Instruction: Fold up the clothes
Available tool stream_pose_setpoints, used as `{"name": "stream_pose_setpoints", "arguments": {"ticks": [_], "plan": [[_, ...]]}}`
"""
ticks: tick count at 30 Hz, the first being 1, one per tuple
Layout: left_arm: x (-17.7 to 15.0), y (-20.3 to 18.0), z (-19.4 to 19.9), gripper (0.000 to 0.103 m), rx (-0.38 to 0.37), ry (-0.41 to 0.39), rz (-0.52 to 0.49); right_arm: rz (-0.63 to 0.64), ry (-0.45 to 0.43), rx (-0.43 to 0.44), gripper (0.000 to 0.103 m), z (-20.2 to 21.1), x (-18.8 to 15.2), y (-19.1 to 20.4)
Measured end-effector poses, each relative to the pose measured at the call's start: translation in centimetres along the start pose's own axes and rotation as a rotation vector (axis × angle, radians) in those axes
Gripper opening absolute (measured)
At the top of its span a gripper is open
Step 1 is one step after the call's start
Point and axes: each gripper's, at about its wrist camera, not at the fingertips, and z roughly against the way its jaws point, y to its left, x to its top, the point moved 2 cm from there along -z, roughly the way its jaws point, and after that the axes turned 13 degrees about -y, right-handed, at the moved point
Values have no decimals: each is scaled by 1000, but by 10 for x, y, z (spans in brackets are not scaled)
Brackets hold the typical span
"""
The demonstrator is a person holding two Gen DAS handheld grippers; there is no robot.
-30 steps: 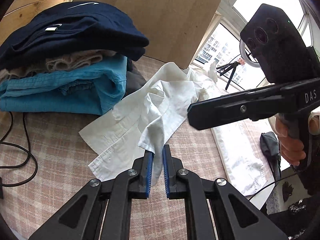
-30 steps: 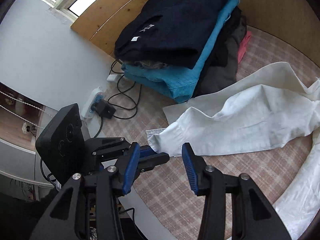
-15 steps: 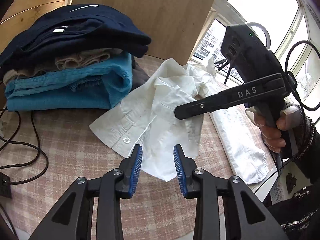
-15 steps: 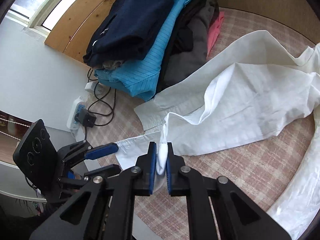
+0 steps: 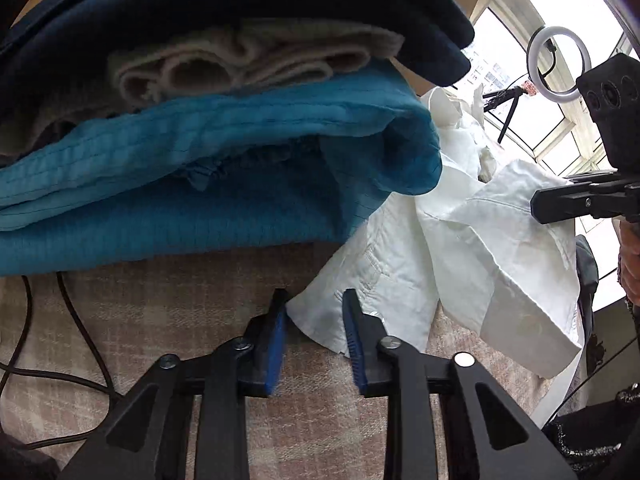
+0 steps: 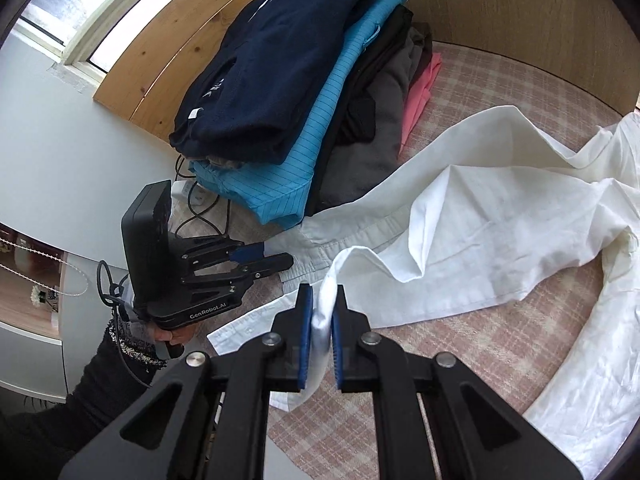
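A crumpled white shirt (image 6: pixel 480 216) lies spread on the checked tablecloth (image 6: pixel 460 344). My right gripper (image 6: pixel 320 320) is shut on a fold of its fabric near the front edge. From the left wrist view the same shirt (image 5: pixel 404 264) shows, and its lower corner lies between the fingers of my left gripper (image 5: pixel 316 336), which stands open low over the cloth. The left gripper (image 6: pixel 276 256) also appears in the right wrist view, a hand on its handle, its tips at the shirt's hem. The right gripper (image 5: pixel 538 206) holds up shirt fabric at the right.
A stack of folded clothes (image 5: pixel 200 168) rises just behind the left gripper: navy on top, then beige and teal. The same stack (image 6: pixel 288 92) also holds grey and pink pieces. Black cables (image 5: pixel 80 320) trail at the left. A ring light (image 5: pixel 556 64) stands by the window.
The left gripper let go of the shirt, then moved low and forward towards the stack, so the hem corner now sits between its open fingers. The right gripper shut on a fold and holds it.
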Motion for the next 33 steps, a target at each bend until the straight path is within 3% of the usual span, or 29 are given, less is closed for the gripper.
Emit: {"name": "stream_pose_setpoints", "arguments": {"ticks": [8, 11, 13, 16, 20, 24, 26, 28, 33], "plan": [[-3, -7, 56, 2, -158, -70, 114, 125, 48, -12, 9, -24, 6, 36], [-6, -2, 55, 2, -149, -56, 128, 178, 78, -22, 9, -45, 9, 53], [-8, 2, 54, 2, -137, -45, 135, 143, 130, 4, 10, -65, 9, 56], [-13, 8, 42, 4, -98, -15, 137, 61, 209, 57, 31, -86, 6, 57], [-16, 18, 41, 5, -96, -18, 150, 11, 137, 158, 36, -48, 5, 51], [-8, 25, 55, 7, -45, -26, 123, -23, 77, 149, 41, -8, 4, 26], [-4, 28, 62, 18, -17, -30, 108, -17, 66, 82, 41, 5, -1, 10], [0, 31, 69, 21, 10, -34, 92, -48, 44, 55, 41, 21, -4, -8], [10, 42, 94, 21, 82, -52, 52, -155, -98, 26, 41, 93, 5, -55]]}}
